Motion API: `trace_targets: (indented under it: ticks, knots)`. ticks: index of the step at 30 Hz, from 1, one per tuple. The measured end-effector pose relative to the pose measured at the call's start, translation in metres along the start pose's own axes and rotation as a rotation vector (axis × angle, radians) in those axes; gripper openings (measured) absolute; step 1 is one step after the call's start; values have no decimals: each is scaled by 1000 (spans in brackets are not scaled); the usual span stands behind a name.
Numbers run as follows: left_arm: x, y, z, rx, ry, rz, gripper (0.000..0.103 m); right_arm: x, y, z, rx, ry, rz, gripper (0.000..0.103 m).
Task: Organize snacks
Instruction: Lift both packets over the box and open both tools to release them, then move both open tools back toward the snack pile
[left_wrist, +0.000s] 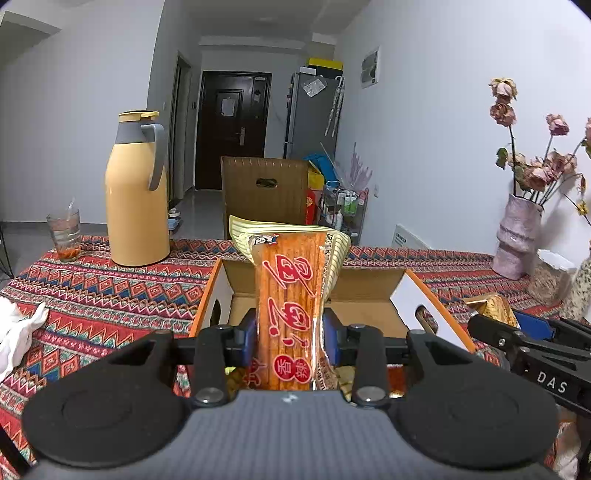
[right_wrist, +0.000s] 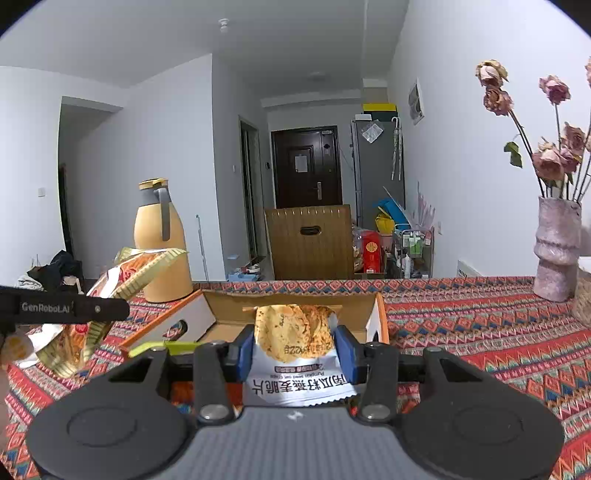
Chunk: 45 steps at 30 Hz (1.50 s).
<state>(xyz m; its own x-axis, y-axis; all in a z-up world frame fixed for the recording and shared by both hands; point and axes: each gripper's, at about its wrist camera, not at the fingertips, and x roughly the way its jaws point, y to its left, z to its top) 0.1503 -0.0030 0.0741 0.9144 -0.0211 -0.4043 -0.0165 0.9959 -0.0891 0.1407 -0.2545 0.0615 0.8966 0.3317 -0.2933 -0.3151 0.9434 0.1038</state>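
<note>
My left gripper (left_wrist: 290, 334) is shut on an orange spicy-strip snack packet (left_wrist: 290, 295) with yellow striped edges, held upright in front of the open cardboard box (left_wrist: 365, 291). In the right wrist view this packet (right_wrist: 122, 280) hangs at the left, in the left gripper (right_wrist: 74, 308). My right gripper (right_wrist: 293, 350) is shut on a white oat-crisp packet (right_wrist: 295, 339), held in front of the same box (right_wrist: 229, 314). The right gripper (left_wrist: 524, 336) shows at the right of the left wrist view with a golden packet edge (left_wrist: 491, 306).
A yellow thermos (left_wrist: 136, 199) and a glass (left_wrist: 64, 232) stand on the patterned tablecloth (left_wrist: 92, 295) at the far left. A pink vase with dried roses (left_wrist: 519, 236) stands at the far right. A white cloth (left_wrist: 16, 332) lies at the left edge.
</note>
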Motion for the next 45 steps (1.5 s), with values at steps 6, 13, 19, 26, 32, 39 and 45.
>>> trace_targets:
  ticks: [6, 13, 19, 26, 32, 39, 45]
  knots:
    - [35, 1, 14, -10, 7, 10, 36, 39, -2, 18, -2, 14, -12, 45]
    - [85, 11, 20, -56, 35, 58, 36, 97, -7, 29, 20, 61, -36, 45]
    - [111, 24, 8, -84, 99, 78, 36, 129, -7, 12, 20, 127, -55, 45]
    - [115, 21, 0, -61, 116, 90, 37, 142, -5, -2, 21, 191, -63, 45]
    - [107, 16, -2, -45, 86, 105, 67, 141, -5, -5, 26, 202, -60, 55]
    - [87, 18, 1, -67, 17, 134, 103, 125, -11, 0, 43, 167, -69, 98]
    - [80, 15, 2, -63, 5, 124, 103, 116, -11, 4, 56, 135, -64, 103]
